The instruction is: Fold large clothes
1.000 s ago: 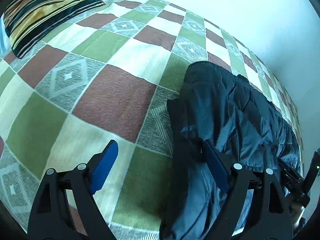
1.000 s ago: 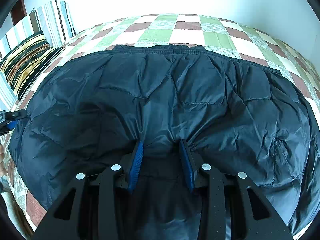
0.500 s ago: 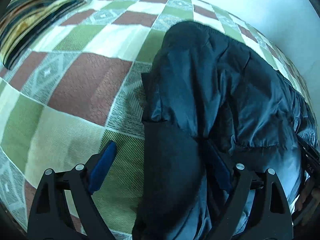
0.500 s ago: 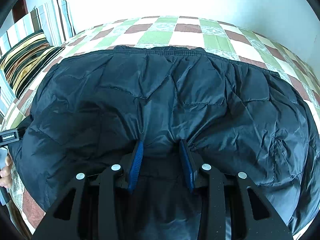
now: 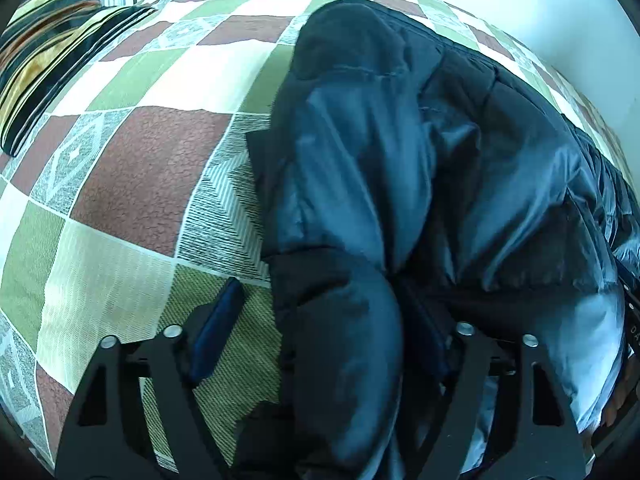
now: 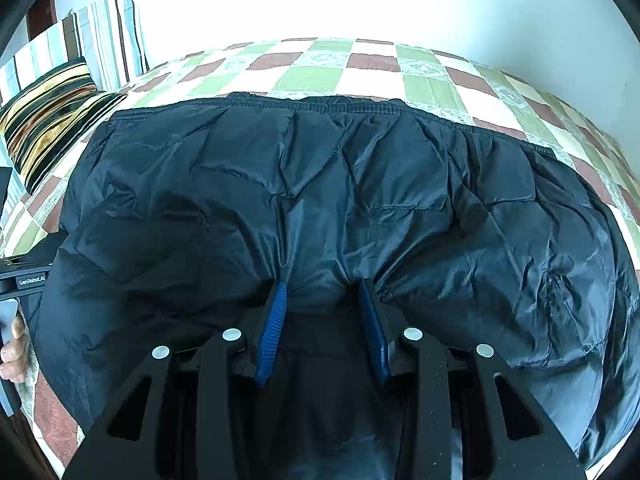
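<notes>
A dark blue quilted jacket (image 6: 340, 200) lies spread across the checked bedspread (image 6: 320, 76). My right gripper (image 6: 322, 284) is at the jacket's near edge, shut on a bunch of fabric, with creases running out from its fingertips. My left gripper (image 5: 320, 292) straddles the jacket's (image 5: 400, 160) left side, where a puffy fold bulges between the jaws. Its jaws are closing. The left pad (image 5: 218, 332) hangs over the bedspread (image 5: 152, 184), clear of the fabric, and the right finger is sunk in the folds. The left gripper's body and a hand (image 6: 12, 344) show at the right wrist view's left edge.
A striped black-and-gold pillow (image 5: 44, 60) lies at the head of the bed on the left, with a striped cushion (image 6: 108, 40) behind it. A white wall (image 6: 360, 0) runs along the far side of the bed. Bare bedspread lies left of the jacket.
My left gripper has come down and to the right over the jacket's left side, and its jaws have narrowed around the fold. The right gripper has kept still with its hold.
</notes>
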Available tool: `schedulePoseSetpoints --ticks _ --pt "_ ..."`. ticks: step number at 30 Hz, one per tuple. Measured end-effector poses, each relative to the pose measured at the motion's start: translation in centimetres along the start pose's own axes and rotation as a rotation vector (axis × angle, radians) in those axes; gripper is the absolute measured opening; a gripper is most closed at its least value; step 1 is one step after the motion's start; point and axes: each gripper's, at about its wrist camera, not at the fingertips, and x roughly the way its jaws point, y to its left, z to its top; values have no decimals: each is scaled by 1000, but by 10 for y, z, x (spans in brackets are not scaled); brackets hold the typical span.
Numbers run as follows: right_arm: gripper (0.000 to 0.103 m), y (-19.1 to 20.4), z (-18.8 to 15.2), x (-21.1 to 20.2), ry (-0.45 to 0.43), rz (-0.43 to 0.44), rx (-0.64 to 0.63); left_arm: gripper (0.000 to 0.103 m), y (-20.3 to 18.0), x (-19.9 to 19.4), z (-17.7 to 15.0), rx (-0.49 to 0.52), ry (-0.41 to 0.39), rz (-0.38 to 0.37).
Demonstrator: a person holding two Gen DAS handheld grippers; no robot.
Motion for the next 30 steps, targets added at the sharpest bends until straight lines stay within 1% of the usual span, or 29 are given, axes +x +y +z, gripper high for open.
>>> schedulePoseSetpoints --ticks 2,3,5,7,10,12,13,14,15,16,17,19,21,22,23,24,26,29,30 --pt "38 0 0 0 -1 -1 1 62 -2 -1 1 -3 3 -18" --pt "38 0 0 0 -2 -2 2 61 -5 -1 1 -5 3 -24" --pt "38 1 -1 0 -5 -5 2 55 -8 -1 2 -14 3 -25" --pt "38 0 -1 0 -7 -6 0 51 -11 -3 2 -24 3 -33" --pt "38 1 -1 -1 -9 -9 -1 49 -10 -4 3 -17 2 -41" --pt "38 1 -1 -1 -8 -7 0 50 -9 -4 4 3 0 -52" --pt "38 1 -1 -1 -9 -7 0 53 -7 -3 5 7 4 -58" --pt "38 2 -1 -1 -10 -9 -1 61 -6 -2 8 6 10 -62" --pt "38 2 -1 -1 -10 -10 0 65 -2 -1 9 2 12 -61" --pt "38 2 -1 -1 -9 -10 1 73 1 2 13 -5 15 -58" --pt "38 2 0 -1 -8 -10 1 78 1 5 15 -6 19 -65" --pt "38 2 0 -1 -7 -11 1 80 -1 10 16 0 21 -74" --pt "38 2 0 -1 -9 -12 0 78 -3 10 18 9 20 -68" --pt "38 2 0 -1 -9 -12 0 67 -6 9 18 15 20 -87" --pt "38 2 -1 -1 -9 -13 -2 58 -7 7 18 21 16 -104" --pt "38 2 0 -2 -11 -16 -4 54 -7 4 18 22 15 -111" --pt "38 2 2 -2 -14 -20 -8 37 -8 -2 19 10 12 -134" --pt "38 0 4 -1 -17 -23 -10 25 -6 -17 21 -16 -12 -157" --pt "38 2 3 -1 -16 -24 -10 24 -8 -24 22 -11 -27 -158"
